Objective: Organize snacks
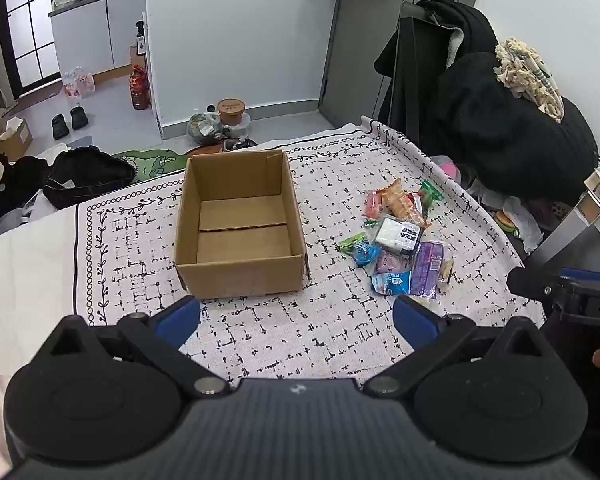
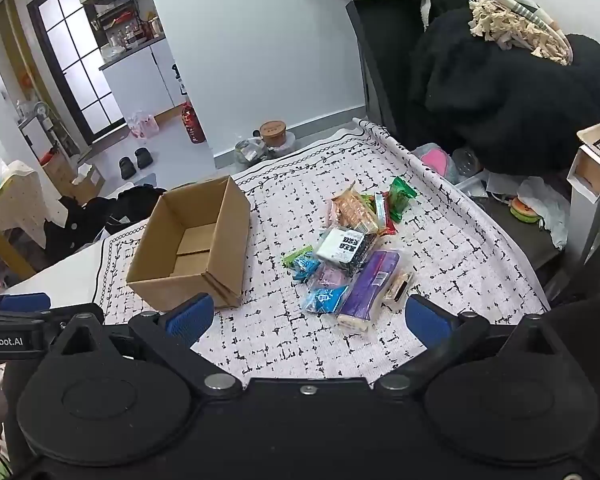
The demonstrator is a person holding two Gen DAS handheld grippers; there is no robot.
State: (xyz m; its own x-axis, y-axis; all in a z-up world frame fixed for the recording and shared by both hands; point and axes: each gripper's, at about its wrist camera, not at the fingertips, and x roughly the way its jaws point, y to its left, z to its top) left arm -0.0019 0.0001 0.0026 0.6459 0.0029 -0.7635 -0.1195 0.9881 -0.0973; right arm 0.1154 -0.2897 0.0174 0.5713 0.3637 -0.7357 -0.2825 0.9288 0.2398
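An open cardboard box point(image 1: 240, 224) point(image 2: 192, 240) stands empty on a black-and-white patterned cloth point(image 1: 300, 332) point(image 2: 284, 344). To its right lies a heap of several wrapped snacks point(image 1: 400, 240) point(image 2: 352, 256), among them a purple pack point(image 2: 374, 284), a white-and-black pack point(image 2: 344, 246) and a green one point(image 2: 400, 196). My left gripper point(image 1: 296, 320) hangs open above the cloth, in front of the box. My right gripper point(image 2: 308, 320) is open too, just short of the heap's near edge. Neither holds anything.
Black clothes point(image 1: 500, 120) are piled on a chair at the right. The cloth's far edge drops to a floor with slippers point(image 1: 70, 120), bottles and a round tub point(image 1: 232, 110). A dark bag point(image 1: 88, 176) lies at the left. A white side table point(image 2: 596, 172) stands far right.
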